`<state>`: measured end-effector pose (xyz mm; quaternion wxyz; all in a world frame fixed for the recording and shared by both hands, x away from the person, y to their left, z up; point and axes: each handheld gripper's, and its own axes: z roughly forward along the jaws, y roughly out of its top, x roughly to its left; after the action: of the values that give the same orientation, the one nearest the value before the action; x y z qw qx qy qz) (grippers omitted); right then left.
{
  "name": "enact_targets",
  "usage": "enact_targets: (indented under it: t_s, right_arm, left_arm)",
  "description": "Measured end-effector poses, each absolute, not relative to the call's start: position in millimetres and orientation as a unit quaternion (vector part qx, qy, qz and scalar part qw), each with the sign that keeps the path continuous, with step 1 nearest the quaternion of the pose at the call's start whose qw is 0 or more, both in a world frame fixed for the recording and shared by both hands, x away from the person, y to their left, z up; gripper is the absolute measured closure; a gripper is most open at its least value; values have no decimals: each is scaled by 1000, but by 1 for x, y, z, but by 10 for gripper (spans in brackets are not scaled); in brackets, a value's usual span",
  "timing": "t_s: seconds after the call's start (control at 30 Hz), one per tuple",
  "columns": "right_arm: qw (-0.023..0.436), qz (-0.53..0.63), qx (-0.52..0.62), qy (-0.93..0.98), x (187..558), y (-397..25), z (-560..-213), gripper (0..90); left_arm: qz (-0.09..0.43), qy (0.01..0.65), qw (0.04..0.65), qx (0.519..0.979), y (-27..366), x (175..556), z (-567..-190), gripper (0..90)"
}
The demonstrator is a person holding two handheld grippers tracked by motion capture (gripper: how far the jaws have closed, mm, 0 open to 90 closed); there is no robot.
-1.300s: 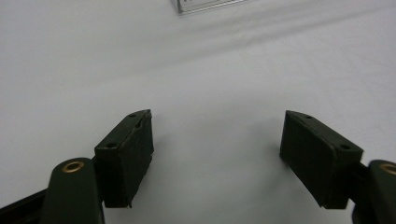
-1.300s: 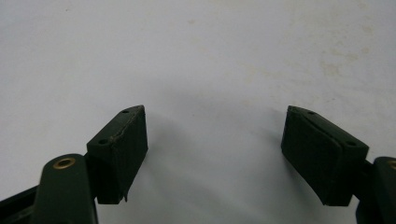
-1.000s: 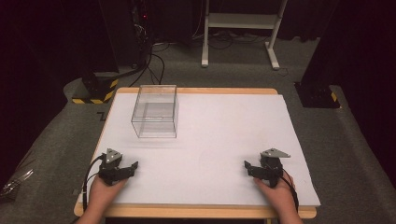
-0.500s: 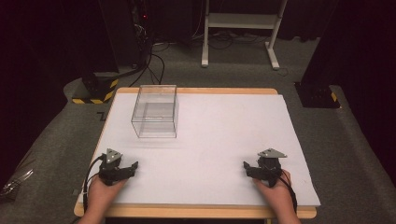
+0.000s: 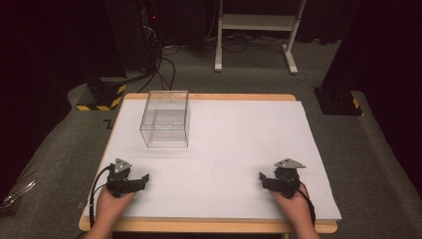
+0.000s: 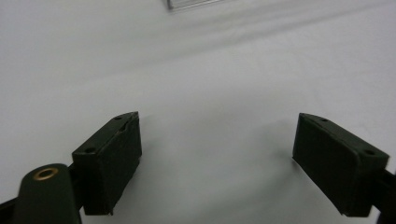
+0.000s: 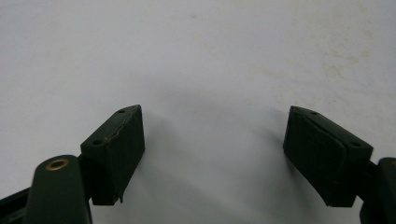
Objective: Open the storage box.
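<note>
2 grippers rest near the worktop's (image 5: 224,134) front edge. At its front-left corner, the left gripper (image 5: 142,178) has its jaws spread wide, empty. Behind it, toward the back-left corner, stands the clear plastic box (image 5: 165,118). At front-right, the right gripper (image 5: 263,178) likewise gapes empty, seemingly poised to begin.

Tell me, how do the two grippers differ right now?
The left gripper lies at the table's near left, closer to the clear box; the right gripper lies at the near right, far from it. Their tips point inward, toward each other. Both are open, empty, each in a hand.
</note>
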<state>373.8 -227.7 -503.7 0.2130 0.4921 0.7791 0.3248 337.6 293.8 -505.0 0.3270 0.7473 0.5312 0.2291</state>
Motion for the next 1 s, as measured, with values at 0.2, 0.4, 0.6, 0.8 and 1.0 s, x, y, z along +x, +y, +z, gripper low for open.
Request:
enact_targets:
  t_s: [0.2, 0.4, 0.6, 0.8, 1.0]
  right_arm:
    - [214, 323, 492, 780, 374, -227, -504, 199]
    - [219, 319, 493, 779, 374, -227, -504, 183]
    - [211, 324, 493, 779, 374, -227, -504, 164]
    - [208, 323, 489, 783, 375, -227, -504, 142]
    - [207, 323, 489, 784, 375, -227, -504, 142]
  left_arm:
    - [240, 526, 345, 740, 288, 337, -499, 106]
    - [238, 516, 356, 742, 282, 336, -494, 63]
    - [244, 507, 368, 740, 274, 335, -487, 23]
    - [244, 500, 376, 741, 266, 337, -483, 12]
    - [249, 491, 374, 746, 256, 344, -480, 12]
